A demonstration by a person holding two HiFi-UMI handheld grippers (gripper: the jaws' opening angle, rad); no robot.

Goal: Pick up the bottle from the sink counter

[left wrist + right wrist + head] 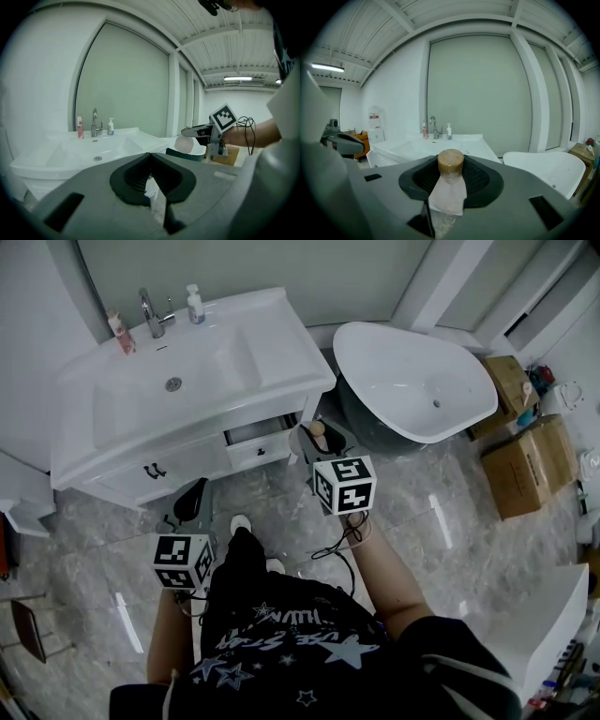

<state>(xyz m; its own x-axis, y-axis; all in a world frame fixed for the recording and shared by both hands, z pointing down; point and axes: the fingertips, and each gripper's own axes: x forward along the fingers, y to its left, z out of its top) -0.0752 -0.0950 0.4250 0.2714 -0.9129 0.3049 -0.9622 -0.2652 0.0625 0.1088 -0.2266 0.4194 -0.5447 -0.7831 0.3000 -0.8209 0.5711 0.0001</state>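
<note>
The right gripper is clamped on the bottle, whose wooden cap pokes out past the jaws. It is held off the tabletop, near the bathtub. The left gripper seems closed and empty.

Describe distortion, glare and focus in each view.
Head view: sharp, edges bent, light streaks glaring on the glossy floor. Left gripper view: fisheye with black corners, window frame bowed, ceiling lamp bright. Right gripper view: same fisheye; the close bottle looks slightly soft, the sink behind clearer.
</note>
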